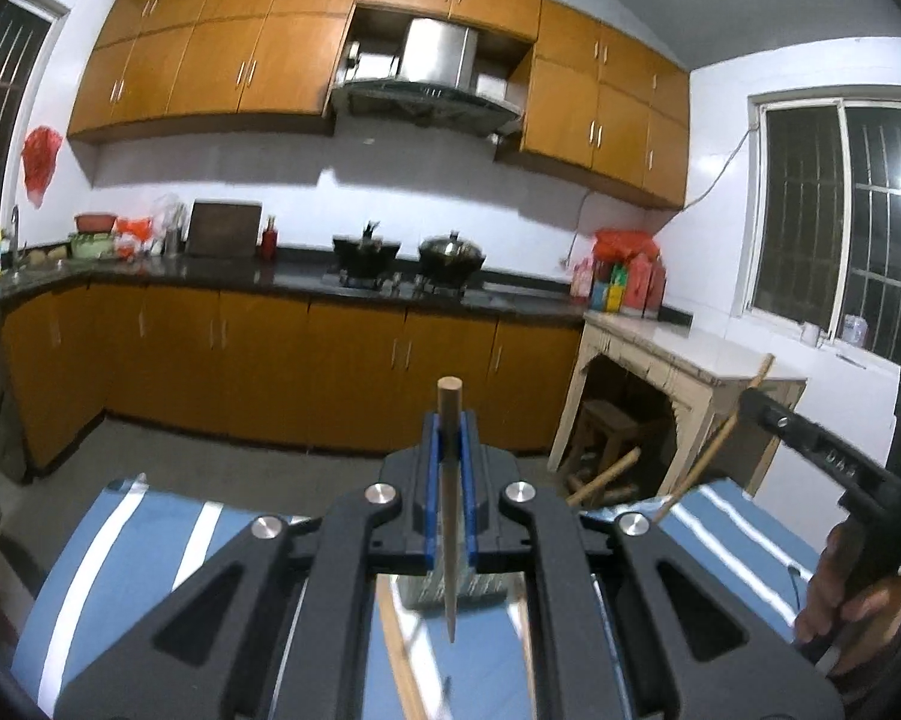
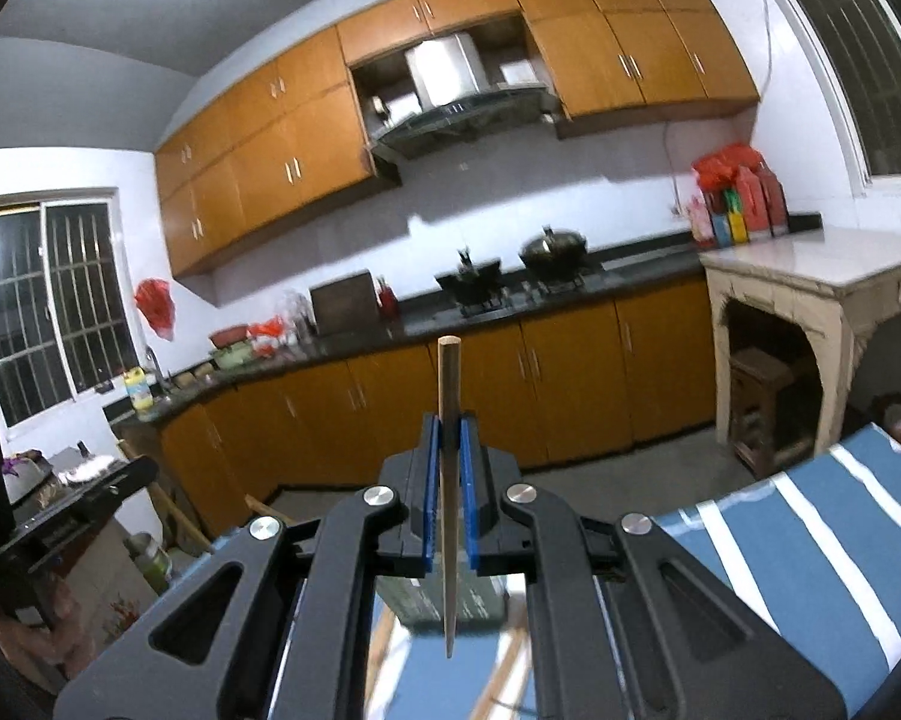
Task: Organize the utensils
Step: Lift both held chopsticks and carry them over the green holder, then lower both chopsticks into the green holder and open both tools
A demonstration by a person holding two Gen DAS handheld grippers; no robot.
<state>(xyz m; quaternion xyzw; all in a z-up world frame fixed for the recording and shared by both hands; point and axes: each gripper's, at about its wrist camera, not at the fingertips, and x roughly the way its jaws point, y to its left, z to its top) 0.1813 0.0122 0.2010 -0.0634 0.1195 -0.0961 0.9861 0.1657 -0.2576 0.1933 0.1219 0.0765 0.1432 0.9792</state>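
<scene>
L gripper clamping chopstick

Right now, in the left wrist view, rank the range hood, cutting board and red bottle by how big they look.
1. Range hood
2. Cutting board
3. Red bottle

All stand along the far wall, so nearness hardly skews this.

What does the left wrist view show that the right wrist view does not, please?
Only the left wrist view shows the right gripper from outside, with its chopstick and the hand holding it. Only the right wrist view shows a flask low on the left. Both share a gripper shut on a chopstick, the left gripper on one, over a striped cloth, facing the stove.
</scene>
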